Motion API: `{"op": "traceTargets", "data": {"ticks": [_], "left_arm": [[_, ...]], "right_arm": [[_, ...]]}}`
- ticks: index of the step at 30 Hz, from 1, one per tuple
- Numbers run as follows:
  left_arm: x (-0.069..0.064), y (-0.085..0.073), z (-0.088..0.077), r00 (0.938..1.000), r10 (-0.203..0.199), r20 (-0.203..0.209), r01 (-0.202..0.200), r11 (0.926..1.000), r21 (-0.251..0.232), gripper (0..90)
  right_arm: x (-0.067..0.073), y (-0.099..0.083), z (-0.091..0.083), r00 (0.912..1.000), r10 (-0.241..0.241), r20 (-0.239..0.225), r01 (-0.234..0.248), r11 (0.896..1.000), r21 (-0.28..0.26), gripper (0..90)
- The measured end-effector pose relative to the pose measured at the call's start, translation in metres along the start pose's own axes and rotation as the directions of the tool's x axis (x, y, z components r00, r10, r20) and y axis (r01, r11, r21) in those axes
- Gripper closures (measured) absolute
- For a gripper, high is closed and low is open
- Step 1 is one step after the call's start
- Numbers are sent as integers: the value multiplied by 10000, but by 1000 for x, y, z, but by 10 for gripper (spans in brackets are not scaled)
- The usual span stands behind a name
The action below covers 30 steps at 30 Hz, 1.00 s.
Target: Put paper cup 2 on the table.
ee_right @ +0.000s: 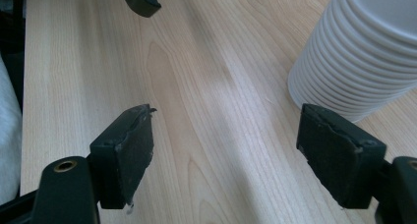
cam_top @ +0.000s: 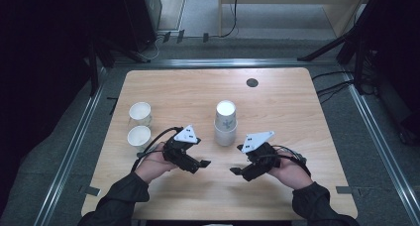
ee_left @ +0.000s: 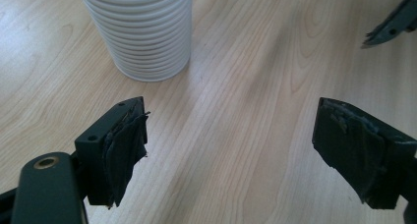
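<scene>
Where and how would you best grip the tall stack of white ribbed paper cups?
Grip the tall stack of white ribbed paper cups across its ribbed lower wall, coming in level from the near side: it stands upright, and its ridges probably resist slipping.

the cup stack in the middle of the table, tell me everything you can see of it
The stack of cups is white paper, nested upright, open mouth up, with a faint print on the upper cup's side. The left gripper view and the right gripper view show many tight rims ringing its lower part. It stands on the wooden table near the middle, apart from both grippers; nothing touches it but the tabletop.
</scene>
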State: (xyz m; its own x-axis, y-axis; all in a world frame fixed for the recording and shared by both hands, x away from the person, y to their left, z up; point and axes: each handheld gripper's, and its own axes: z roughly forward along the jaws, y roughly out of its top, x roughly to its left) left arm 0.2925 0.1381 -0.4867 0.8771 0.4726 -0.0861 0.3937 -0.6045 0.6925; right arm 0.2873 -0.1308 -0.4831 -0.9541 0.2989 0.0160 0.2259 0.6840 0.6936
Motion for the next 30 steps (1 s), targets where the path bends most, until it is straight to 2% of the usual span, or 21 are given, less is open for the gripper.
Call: {"op": "traceTargets", "data": {"ticks": [2, 6, 10, 19, 30], "left_arm": [[-1, -1, 4, 9999, -126, -51, 125, 9999, -98, 133], [-4, -4, 11, 9996, 131, -263, -134, 9998, -117, 133], [-4, -5, 14, 9997, 56, -219, -55, 10000, 21, 133], [-4, -6, 16, 9994, 190, -292, -185, 9997, 156, 133], [-5, -8, 20, 9996, 251, -149, -245, 9990, 372, 133]], "right_arm": [[-1, -1, 0, 10000, -51, 8, 51, 10000, -22, 220], [-3, -2, -2, 9999, -28, 102, 29, 10000, -73, 220], [-4, -3, -3, 9999, 97, 132, -97, 10000, 13, 220], [-3, -3, -1, 9999, 8, 136, -8, 10000, 0, 221], [-4, -3, -1, 9999, -39, 112, 39, 10000, 4, 220]]}}
